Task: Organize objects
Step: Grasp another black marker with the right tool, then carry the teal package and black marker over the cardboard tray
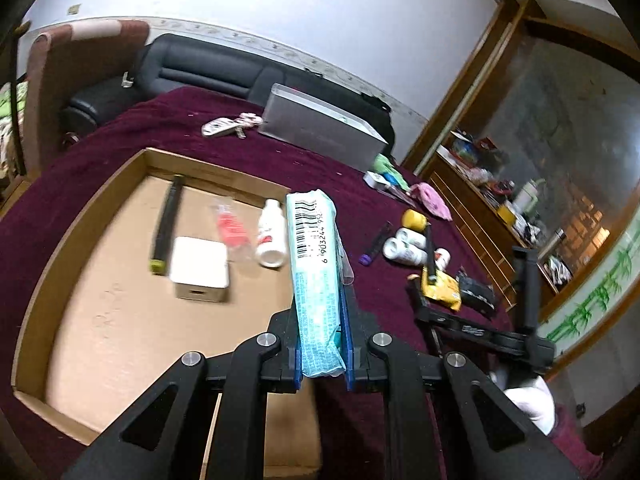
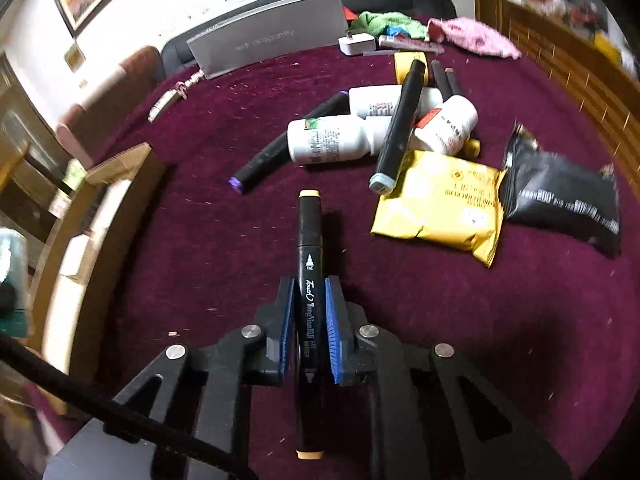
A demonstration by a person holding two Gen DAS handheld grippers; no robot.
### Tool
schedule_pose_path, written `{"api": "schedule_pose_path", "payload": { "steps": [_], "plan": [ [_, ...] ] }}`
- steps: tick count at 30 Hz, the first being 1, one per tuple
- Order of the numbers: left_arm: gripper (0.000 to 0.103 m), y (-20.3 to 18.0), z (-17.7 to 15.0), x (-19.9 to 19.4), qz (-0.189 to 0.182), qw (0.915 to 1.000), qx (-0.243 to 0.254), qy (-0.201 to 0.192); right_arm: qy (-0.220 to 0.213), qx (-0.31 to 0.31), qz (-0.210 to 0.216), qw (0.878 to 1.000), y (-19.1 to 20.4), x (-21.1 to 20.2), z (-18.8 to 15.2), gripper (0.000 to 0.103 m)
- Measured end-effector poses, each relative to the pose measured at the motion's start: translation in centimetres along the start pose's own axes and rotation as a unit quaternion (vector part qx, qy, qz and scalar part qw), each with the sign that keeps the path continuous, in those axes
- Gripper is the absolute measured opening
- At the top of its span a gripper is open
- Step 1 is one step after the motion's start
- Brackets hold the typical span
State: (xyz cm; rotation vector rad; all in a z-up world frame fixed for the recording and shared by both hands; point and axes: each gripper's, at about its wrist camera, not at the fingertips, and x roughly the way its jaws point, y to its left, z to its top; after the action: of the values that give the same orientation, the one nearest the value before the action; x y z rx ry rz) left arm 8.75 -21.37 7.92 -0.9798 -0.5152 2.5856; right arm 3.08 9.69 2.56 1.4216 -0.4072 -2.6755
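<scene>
A pale-blue plastic tissue pack is clamped in the left gripper above the shallow cardboard box, presumably for placing there. A black art marker with tan caps is pinched in the right gripper.

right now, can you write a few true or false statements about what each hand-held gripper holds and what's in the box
1. The left hand-held gripper is shut on a pale blue plastic tissue pack. True.
2. The right hand-held gripper is open. False: it is shut on a black marker with tan end caps.
3. A small white bottle lies inside the shallow cardboard box. True.
4. The yellow foil sachet lies in the box. False: it lies on the maroon cloth, beside a black sachet.
5. A black marker with a grey-blue cap lies across the white bottles. True.
</scene>
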Motion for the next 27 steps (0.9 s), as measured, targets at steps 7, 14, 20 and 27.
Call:
{"api": "schedule_pose_path", "payload": {
  "steps": [7, 14, 20, 27],
  "plan": [
    [0.012, 5.0, 1.4, -2.7, 0.062, 0.9977, -0.016, -0.020, -0.007, 0.024, 0.113, 0.993, 2.3, -2.5, 1.3, 0.013],
    [0.012, 8.5, 3.9, -2.7, 0.122, 0.9924, 0.006, -0.012, 0.010, -0.015, 0.210, 0.978, 9.1, -3.4, 3.6, 0.013],
    [0.012, 9.9, 5.7, 0.5, 0.133, 0.9906, 0.027, 0.020, 0.051, -0.042, 0.233, 0.970, 15.2, 0.2, 5.0, 0.013],
    [0.012, 11.9, 6.9, 4.0, 0.148, 0.9863, 0.036, 0.064, 0.081, -0.077, 0.195, 0.974, 20.7, 5.4, 6.4, 0.013]
  ]
}}
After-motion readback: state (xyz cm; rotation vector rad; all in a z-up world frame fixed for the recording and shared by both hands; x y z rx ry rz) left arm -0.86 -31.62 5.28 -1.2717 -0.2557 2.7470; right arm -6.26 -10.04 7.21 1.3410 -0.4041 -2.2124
